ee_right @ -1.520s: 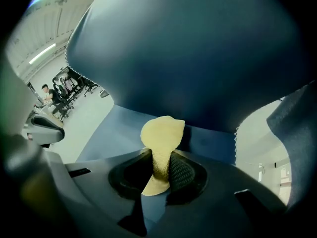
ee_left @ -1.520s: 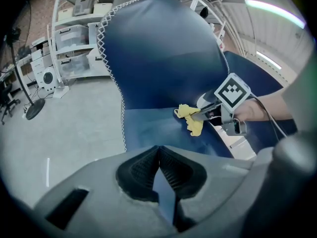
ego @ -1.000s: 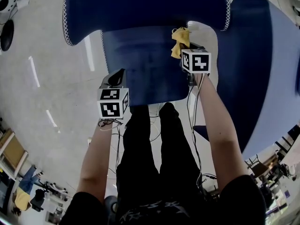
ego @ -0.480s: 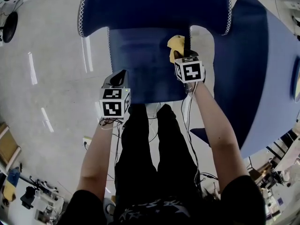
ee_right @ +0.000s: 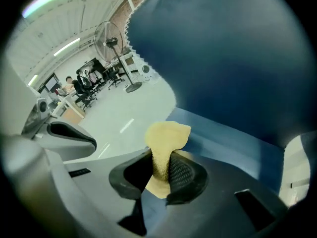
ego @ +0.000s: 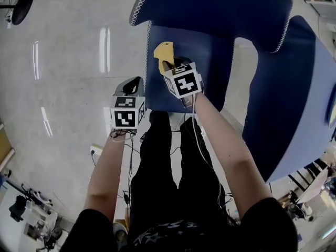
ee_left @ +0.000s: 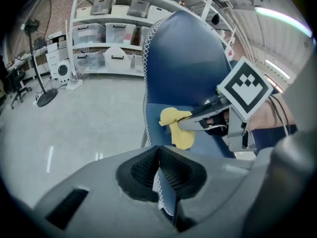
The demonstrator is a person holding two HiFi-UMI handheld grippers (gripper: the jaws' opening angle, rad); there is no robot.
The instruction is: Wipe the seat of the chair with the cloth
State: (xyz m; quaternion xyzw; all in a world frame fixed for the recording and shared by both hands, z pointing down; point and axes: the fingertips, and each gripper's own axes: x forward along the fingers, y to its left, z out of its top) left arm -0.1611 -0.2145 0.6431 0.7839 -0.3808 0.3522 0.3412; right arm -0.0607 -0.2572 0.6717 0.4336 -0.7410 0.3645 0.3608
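The blue chair's seat [ego: 199, 62] lies ahead of me below its blue backrest [ego: 210, 4], which has white stitched edging. My right gripper [ego: 167, 64] is shut on a yellow cloth [ego: 163, 52] and holds it over the seat's left part, close to the left edge. In the right gripper view the cloth [ee_right: 166, 138] is pinched between the pads and folds out above them, with the seat [ee_right: 228, 143] just beyond. My left gripper [ego: 132, 85] is shut with nothing in it, just off the seat's front left corner. In the left gripper view the cloth [ee_left: 176, 125] hangs from the right gripper [ee_left: 184, 124].
A large blue surface [ego: 294, 88] stands to the right of the chair. The person's black-clad legs [ego: 173, 156] are at the seat's front. Grey floor [ego: 63, 62] spreads left. Shelves with bins [ee_left: 109, 29] and a standing fan [ee_left: 42, 48] are far off.
My right gripper has carried the cloth leftward across the seat, from its right rear to near its left edge. The left gripper has stayed at the front left corner.
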